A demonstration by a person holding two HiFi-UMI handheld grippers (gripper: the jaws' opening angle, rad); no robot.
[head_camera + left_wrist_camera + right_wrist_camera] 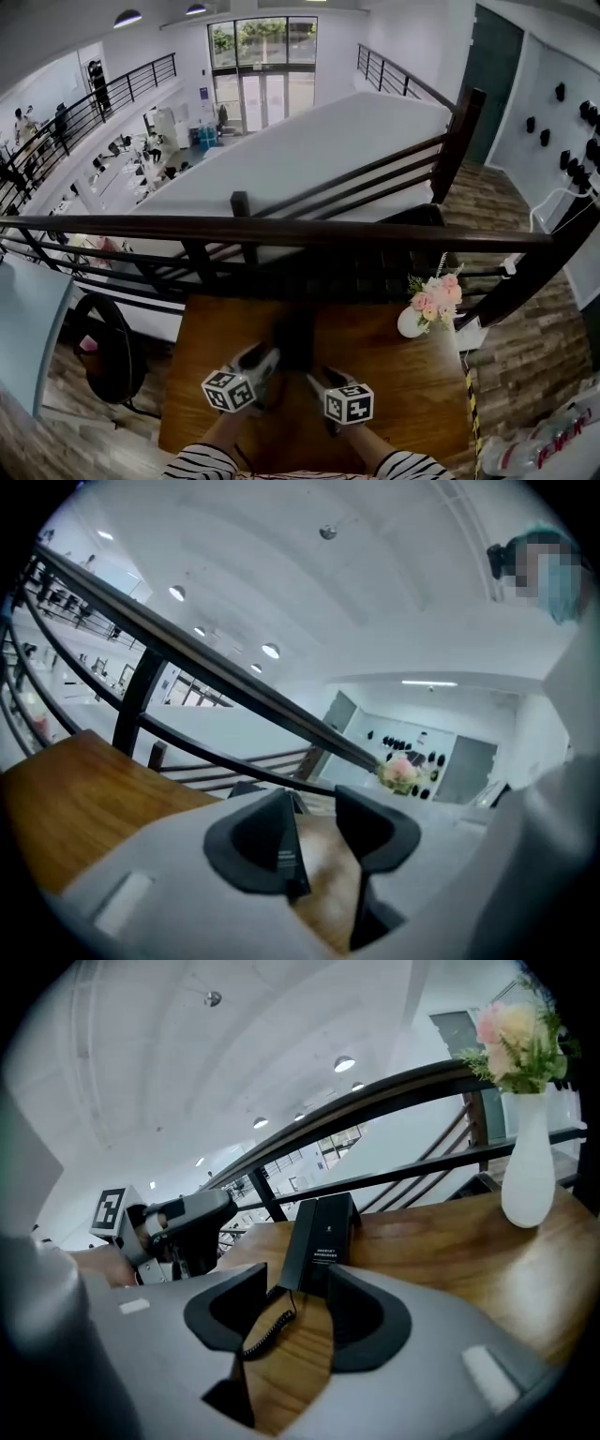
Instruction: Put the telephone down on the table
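Two grippers, jaws spread: left gripper [317, 808], right gripper [298, 1277]. One black telephone [321, 1232], upright on wooden table [450, 1241], frame centre; coiled cord [267, 1330] below.

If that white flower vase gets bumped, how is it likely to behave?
The vase looks tall, with a slim neck and flowers on top, so it would probably tip rather than slide. It looks glossy, likely ceramic: probably slippery and breakable.
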